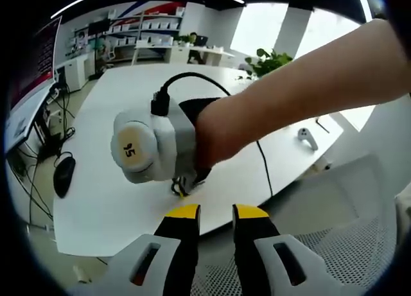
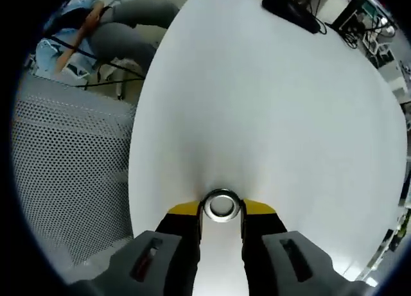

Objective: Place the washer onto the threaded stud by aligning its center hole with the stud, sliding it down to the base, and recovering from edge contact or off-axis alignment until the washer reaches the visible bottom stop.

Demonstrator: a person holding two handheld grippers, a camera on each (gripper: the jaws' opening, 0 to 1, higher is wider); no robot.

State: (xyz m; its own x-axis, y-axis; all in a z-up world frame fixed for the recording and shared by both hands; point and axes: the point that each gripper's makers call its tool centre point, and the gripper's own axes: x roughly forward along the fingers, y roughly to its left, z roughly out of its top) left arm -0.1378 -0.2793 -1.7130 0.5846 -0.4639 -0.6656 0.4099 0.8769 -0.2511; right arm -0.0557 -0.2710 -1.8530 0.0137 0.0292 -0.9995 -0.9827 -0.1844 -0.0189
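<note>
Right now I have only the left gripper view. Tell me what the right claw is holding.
Observer: In the right gripper view, the right claw is shut on a silver washer, gripped by its rim between the yellow tips.
Operator: Give me its orientation.
Observer: The center hole faces the camera, and it looks unobstructed.
Operator: Say what lies beneath it.
Observer: Bare white table, with nothing standing close around the washer.

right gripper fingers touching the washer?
Touching. In the right gripper view, the washer sits between the yellow-tipped fingers of the right gripper, both tips against its rim, above the white table.
</note>
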